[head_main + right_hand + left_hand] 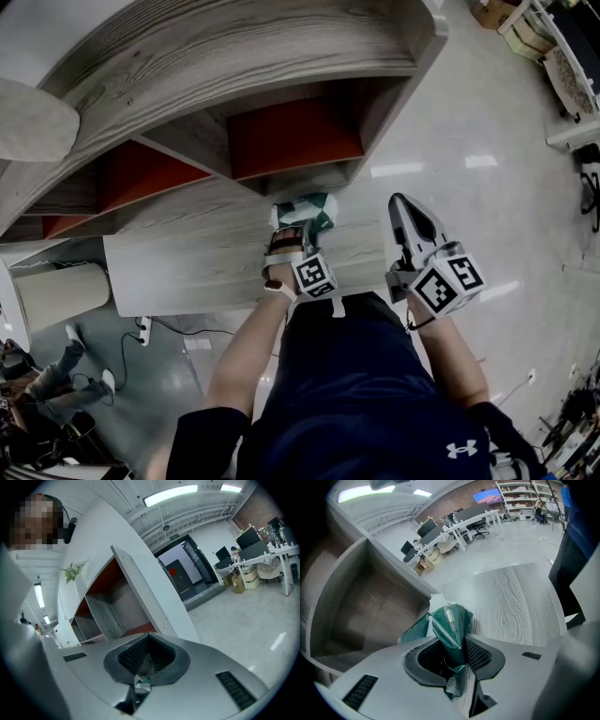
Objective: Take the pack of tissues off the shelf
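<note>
Left gripper: the jaws are pinching a bunched fold of the green wrapper on the pack of tissues, so the grip is on film rather than on the body of the pack. The rest of the pack juts out past the jaw tips, clear of the shelf compartment at its left and over the pale wood-grain surface in front.

Right gripper: jaws pressed together with nothing between them, held off to the side and pointing at the shelf end.

Handling, as it appears from here: the pack looks light and soft, and it crumples where it is squeezed. Its glossy wrapper is probably slippery and could stretch or slide out of a shallow pinch. A firmer hold would likely span the padded middle across its short side, where the tissue stack gives the jaws something to bite. Breakage is unlikely; the worry is a drop.
</note>
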A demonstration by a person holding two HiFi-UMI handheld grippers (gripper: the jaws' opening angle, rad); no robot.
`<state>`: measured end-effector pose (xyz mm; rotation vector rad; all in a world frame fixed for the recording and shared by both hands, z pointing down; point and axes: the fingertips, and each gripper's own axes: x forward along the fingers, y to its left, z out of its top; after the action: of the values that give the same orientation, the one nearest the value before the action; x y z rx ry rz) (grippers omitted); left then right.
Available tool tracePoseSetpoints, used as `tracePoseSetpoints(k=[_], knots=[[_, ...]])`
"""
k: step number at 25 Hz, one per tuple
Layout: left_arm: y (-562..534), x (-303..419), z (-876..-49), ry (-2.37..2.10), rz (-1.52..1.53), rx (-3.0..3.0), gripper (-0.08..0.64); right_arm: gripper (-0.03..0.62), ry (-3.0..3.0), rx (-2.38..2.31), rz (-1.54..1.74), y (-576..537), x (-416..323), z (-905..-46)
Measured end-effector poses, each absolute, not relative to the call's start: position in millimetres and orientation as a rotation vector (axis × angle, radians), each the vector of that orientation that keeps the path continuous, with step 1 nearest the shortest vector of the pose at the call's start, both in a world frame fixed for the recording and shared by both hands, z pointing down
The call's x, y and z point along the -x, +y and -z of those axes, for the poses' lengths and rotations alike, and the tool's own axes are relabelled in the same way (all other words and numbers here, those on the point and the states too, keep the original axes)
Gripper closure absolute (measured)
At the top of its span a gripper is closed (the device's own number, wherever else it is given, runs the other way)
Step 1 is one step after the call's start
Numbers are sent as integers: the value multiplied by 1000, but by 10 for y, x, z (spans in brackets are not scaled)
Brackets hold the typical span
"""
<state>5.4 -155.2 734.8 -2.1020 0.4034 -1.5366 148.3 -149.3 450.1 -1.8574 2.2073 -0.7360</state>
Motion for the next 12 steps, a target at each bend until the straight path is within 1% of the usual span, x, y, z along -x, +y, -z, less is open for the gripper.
tracePoseSetpoints(k=[9,11,12], knots=[[-1495,-70,-7416,357,1562,2093,436,580,2214,1835,769,-1486,-1400,-4552],[-1543,-73,-7399,373,1553,2072,402,580,2221,1831,759,-1509,-1392,-4533],[-1573,-73,-7380,387,1547,2063,366,580,2225,1827,752,-1524,-1387,-4520]])
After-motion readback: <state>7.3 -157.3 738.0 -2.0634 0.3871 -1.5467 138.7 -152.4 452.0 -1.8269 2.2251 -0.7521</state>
